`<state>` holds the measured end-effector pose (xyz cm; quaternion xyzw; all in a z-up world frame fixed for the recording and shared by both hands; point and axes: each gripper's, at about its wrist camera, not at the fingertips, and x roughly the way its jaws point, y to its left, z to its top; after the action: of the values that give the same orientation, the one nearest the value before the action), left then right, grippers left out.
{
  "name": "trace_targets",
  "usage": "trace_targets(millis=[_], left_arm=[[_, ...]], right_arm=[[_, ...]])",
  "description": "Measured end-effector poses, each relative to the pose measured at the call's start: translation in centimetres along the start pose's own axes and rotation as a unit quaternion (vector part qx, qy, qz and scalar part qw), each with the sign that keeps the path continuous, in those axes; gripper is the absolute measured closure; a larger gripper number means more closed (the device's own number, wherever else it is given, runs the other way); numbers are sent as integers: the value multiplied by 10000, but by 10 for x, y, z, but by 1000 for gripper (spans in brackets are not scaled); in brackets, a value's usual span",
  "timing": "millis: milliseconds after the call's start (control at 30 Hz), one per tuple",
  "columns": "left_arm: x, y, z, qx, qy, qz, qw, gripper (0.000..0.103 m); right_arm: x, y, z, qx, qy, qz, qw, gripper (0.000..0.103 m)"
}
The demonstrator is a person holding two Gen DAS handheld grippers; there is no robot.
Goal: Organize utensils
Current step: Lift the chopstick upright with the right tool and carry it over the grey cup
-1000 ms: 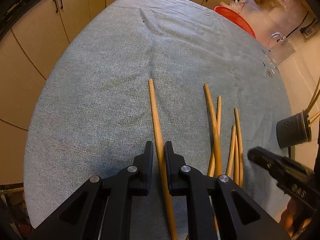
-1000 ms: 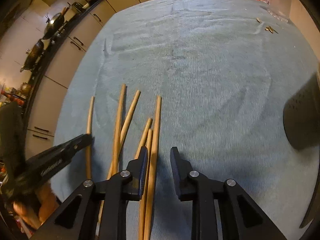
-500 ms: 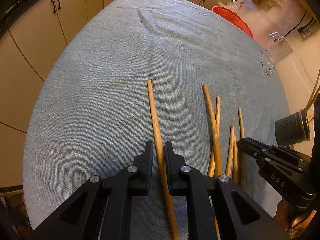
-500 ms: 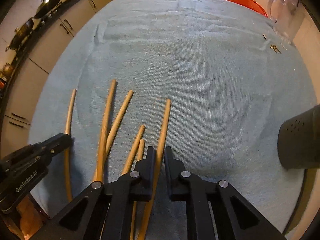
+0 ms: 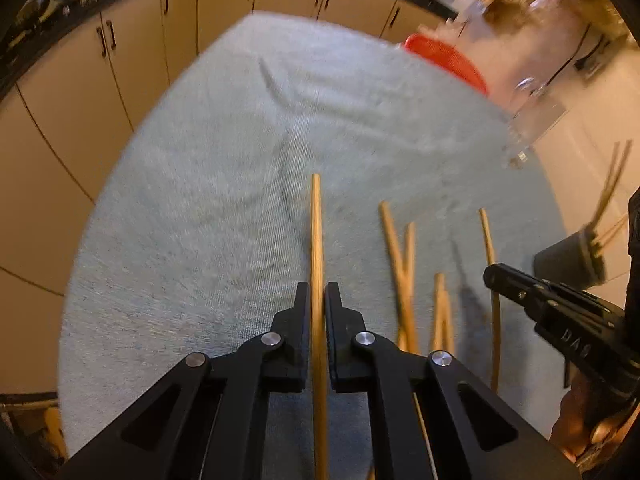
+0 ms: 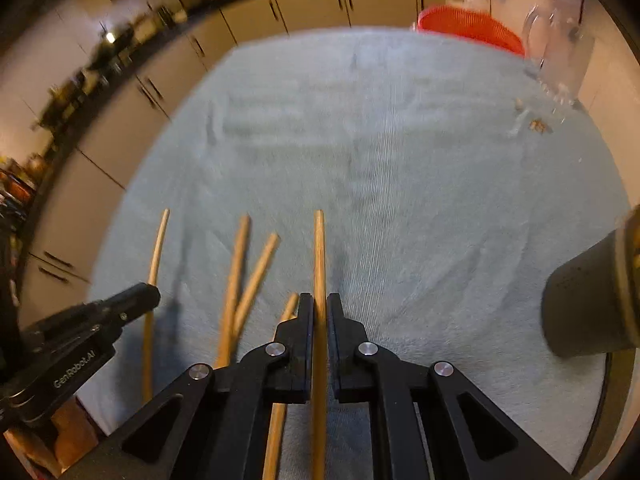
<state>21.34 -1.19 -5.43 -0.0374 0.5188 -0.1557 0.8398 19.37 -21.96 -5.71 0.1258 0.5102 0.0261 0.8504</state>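
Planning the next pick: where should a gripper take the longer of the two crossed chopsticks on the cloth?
Near its far end, from straight above, jaws across the shaft. The longer chopstick lies flat on the cloth and splays clear of its partner only toward the far tips; nearer, they overlap, so a pinch there would likely catch both.

Long, thin wooden chopsticks lie on a blue-grey cloth. One chopstick is pinched between black jaws and points at the far edge of the cloth. Another chopstick is pinched the same way. Two more cross each other near the cloth's near edge. A dark holder by the right edge has sticks in it.
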Motion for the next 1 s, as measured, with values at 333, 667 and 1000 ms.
trace_targets(millis=[333, 667, 1000], left_arm=[[-83, -23, -8, 217, -916, -202, 9953, 97], [-115, -42, -10, 392, -1228, -195, 9915, 97], [-122, -49, -11, 415, -1329, -161, 9901, 97]], right_arm=[[-98, 3, -25, -209, -1586, 435, 9862, 96], [-134, 12, -42, -276, -2141, 457, 9754, 96], [-153, 3, -51, -191, -2339, 457, 9710, 96]])
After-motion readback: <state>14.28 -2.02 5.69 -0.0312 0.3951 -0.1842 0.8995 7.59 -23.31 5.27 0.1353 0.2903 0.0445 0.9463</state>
